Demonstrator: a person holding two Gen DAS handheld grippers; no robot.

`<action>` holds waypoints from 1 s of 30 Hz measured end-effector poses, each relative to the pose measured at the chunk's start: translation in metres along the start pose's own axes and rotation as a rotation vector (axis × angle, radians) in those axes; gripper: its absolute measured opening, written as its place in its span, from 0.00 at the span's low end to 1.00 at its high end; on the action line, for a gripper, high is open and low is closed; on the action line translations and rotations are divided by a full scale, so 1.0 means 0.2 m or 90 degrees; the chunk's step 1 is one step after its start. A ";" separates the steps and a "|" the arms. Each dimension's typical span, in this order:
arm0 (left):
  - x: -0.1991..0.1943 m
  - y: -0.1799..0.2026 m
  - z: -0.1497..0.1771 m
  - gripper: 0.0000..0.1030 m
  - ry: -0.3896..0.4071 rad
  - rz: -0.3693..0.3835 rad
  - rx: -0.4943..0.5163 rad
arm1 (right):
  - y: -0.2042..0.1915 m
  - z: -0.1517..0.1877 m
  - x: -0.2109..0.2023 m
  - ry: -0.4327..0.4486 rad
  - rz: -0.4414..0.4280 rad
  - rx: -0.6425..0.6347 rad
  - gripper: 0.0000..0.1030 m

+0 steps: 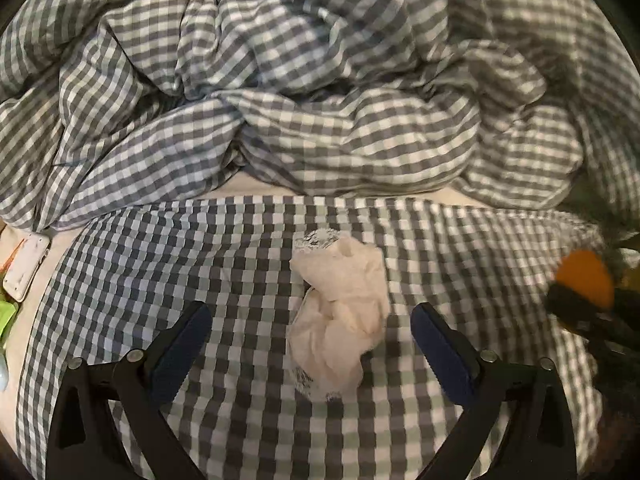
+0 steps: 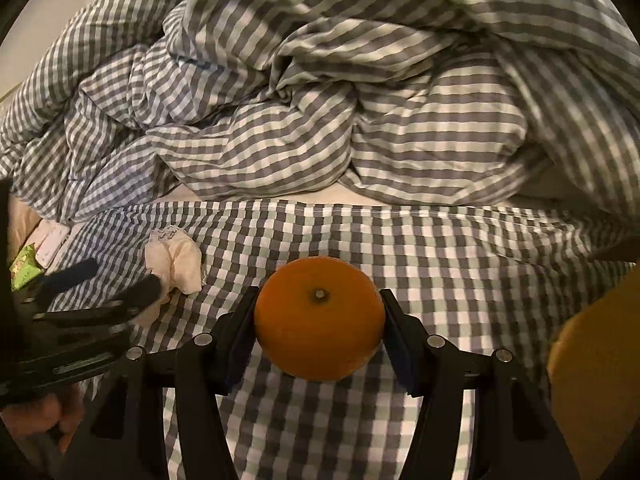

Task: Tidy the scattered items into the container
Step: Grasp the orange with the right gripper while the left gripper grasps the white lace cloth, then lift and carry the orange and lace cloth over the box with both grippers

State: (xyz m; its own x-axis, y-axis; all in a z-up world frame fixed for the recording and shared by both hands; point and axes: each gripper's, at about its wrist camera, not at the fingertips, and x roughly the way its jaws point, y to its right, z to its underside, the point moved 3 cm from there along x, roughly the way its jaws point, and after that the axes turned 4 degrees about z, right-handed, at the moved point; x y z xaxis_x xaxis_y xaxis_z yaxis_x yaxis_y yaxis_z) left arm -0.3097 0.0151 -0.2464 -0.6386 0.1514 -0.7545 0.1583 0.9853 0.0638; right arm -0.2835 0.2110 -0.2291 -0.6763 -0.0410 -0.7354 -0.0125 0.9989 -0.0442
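On the bed, the right claw (image 2: 320,320) grips an orange (image 2: 319,318) between its two pads, the fruit's stem end facing the camera and both pads pressed against its sides, so it hangs just above the flat checked sheet (image 2: 460,272). From the left wrist view the same orange (image 1: 585,278) shows at the far right edge, blurred, with the dark fingers of the right claw under it. The left claw (image 1: 312,344) stands wide, its blue-padded fingers (image 1: 182,344) apart on either side of a crumpled cream tissue (image 1: 340,316) that lies on the sheet; the pads do not touch it. In the right wrist view that tissue (image 2: 176,264) sits to the left, with the left claw (image 2: 116,284) just at its near edge and a hand (image 2: 44,416) below holding the tool. Behind everything a rumpled gingham duvet (image 1: 320,92) is heaped up. At the left edge lie a white flat object (image 1: 28,268) and a green packet (image 2: 24,270), beside the sheet. Something yellow (image 2: 592,380) fills the lower right corner, too blurred to identify; no container can be made out.
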 end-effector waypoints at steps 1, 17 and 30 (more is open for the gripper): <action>0.03 0.01 0.00 0.93 -0.006 0.001 -0.001 | 0.01 0.00 -0.02 0.002 0.000 0.001 0.56; 0.21 0.05 -0.02 0.19 -0.038 -0.001 -0.009 | 0.02 0.07 -0.09 0.005 -0.012 -0.009 0.56; -0.20 0.03 -0.09 0.12 0.033 -0.021 -0.025 | -0.10 0.04 -0.29 0.037 -0.038 -0.012 0.56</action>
State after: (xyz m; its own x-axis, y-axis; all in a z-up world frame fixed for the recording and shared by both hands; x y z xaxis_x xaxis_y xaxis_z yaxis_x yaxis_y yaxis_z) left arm -0.2969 0.0168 -0.2042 -0.6817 0.1224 -0.7214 0.1081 0.9919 0.0662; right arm -0.2374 0.1935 -0.1914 -0.7158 -0.0992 -0.6912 -0.0677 0.9951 -0.0727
